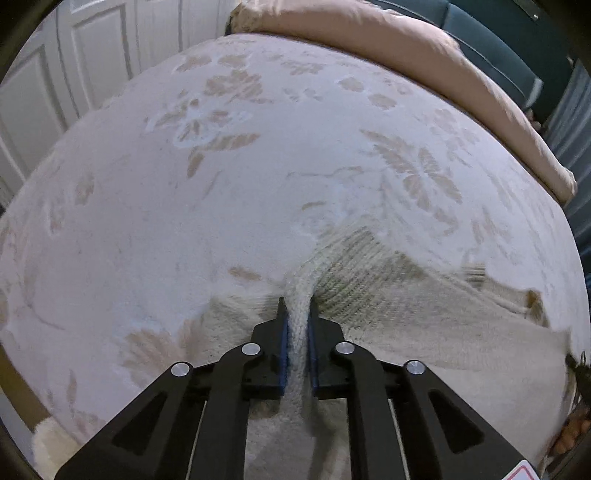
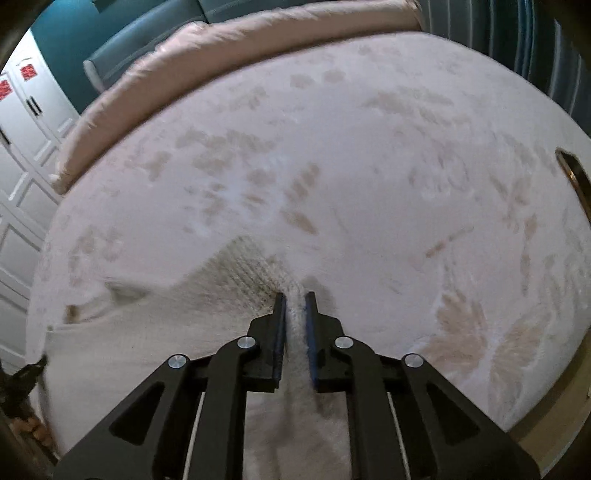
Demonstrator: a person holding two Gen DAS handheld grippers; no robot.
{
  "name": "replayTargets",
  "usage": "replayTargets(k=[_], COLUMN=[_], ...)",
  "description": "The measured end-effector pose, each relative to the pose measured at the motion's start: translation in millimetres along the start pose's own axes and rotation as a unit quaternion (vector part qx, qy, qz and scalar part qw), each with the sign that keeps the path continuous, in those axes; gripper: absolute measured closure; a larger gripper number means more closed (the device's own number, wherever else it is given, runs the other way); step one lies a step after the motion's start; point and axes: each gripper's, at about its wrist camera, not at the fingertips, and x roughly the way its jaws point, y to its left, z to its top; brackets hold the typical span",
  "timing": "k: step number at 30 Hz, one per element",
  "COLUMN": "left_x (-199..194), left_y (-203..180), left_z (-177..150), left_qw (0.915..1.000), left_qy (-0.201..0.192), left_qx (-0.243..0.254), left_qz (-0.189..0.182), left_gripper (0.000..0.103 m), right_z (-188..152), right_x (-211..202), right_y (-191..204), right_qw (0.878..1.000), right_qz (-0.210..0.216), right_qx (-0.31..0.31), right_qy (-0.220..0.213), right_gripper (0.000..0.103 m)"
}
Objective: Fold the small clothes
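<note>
A cream knit garment (image 1: 406, 317) lies on the bed, spread to the right in the left wrist view and to the left in the right wrist view (image 2: 155, 332). My left gripper (image 1: 296, 306) is shut on a bunched fold of its knit edge. My right gripper (image 2: 294, 301) is shut on another bunched fold of the same garment. The cloth runs back between both pairs of blue-padded fingers. Part of the garment is hidden under the gripper bodies.
The bed cover (image 1: 221, 203) is pale with a tan leaf pattern. A pink pillow (image 1: 424, 48) lies along the far edge, with a teal headboard (image 1: 491, 33) behind. White panelled doors (image 1: 55, 74) stand at the left. The bed's wooden edge (image 2: 546, 424) shows at lower right.
</note>
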Motion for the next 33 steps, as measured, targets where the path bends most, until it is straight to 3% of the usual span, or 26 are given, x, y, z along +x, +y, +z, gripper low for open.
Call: replayTargets(k=[1, 2, 4, 5, 6, 10, 13, 15, 19, 23, 27, 31, 33], left_x=[-13.8, -27.4, -53.4, -68.7, -79.6, -81.0, -52.9, -53.0, -57.0, -58.7, -62.8, -64.6, -65.9], left_y=[-4.2, -6.3, -16.7, -27.0, -37.8, -89.0, -104.2, -105.2, -107.5, -107.6, -105.1, -101.6, -99.4], left_z=[-0.2, -2.4, -10.4, -18.6, -28.5, -79.6, -116.7, -130.8, -135.8, -143.7, -148.8, -154.4, -155.1], left_qw=[0.9999, 0.9995, 0.9981, 0.9975, 0.9968, 0.9923, 0.9898, 0.9892, 0.9876, 0.9873, 0.9866, 0.9861, 0.9858], left_qy=[-0.012, -0.028, -0.056, -0.064, -0.066, -0.019, 0.031, 0.013, 0.015, 0.010, 0.008, 0.005, 0.005], left_qx=[0.007, 0.010, 0.021, 0.031, 0.043, 0.112, 0.135, 0.145, 0.156, 0.158, 0.163, 0.166, 0.168], left_qz=[0.007, 0.011, 0.012, 0.000, -0.019, -0.051, -0.033, -0.015, -0.003, 0.003, 0.004, 0.003, 0.002], left_gripper=[0.086, 0.086, 0.082, 0.072, 0.070, 0.069, 0.069, 0.069, 0.069, 0.068, 0.067, 0.066, 0.065], right_z=[-1.0, -3.6, -14.0, -24.4, -37.1, -98.2, -145.5, -148.7, -150.9, -179.9, -185.1, -204.6, -200.7], right_x=[-13.3, -33.5, -56.3, -64.9, -69.4, -58.3, -27.6, -39.3, -62.0, -42.5, -54.9, -23.6, -31.4], right_y=[5.4, 13.4, 30.0, 44.0, 59.5, 116.1, 136.5, 142.5, 134.3, 131.7, 138.2, 139.4, 139.6], right_qw=[1.000, 0.999, 0.998, 0.997, 0.995, 0.986, 0.982, 0.981, 0.981, 0.979, 0.978, 0.974, 0.975], right_qz=[-0.008, -0.015, 0.015, 0.050, 0.076, 0.124, 0.100, 0.087, 0.120, 0.089, 0.106, 0.081, 0.089], right_qx=[-0.005, -0.011, -0.017, -0.027, -0.043, -0.108, -0.139, -0.162, -0.140, -0.156, -0.150, -0.162, -0.155], right_qy=[-0.019, -0.045, -0.061, -0.052, -0.039, 0.030, 0.079, 0.061, 0.067, 0.094, 0.095, 0.137, 0.132], right_gripper=[0.089, 0.081, 0.077, 0.077, 0.077, 0.077, 0.078, 0.077, 0.077, 0.078, 0.077, 0.078, 0.077])
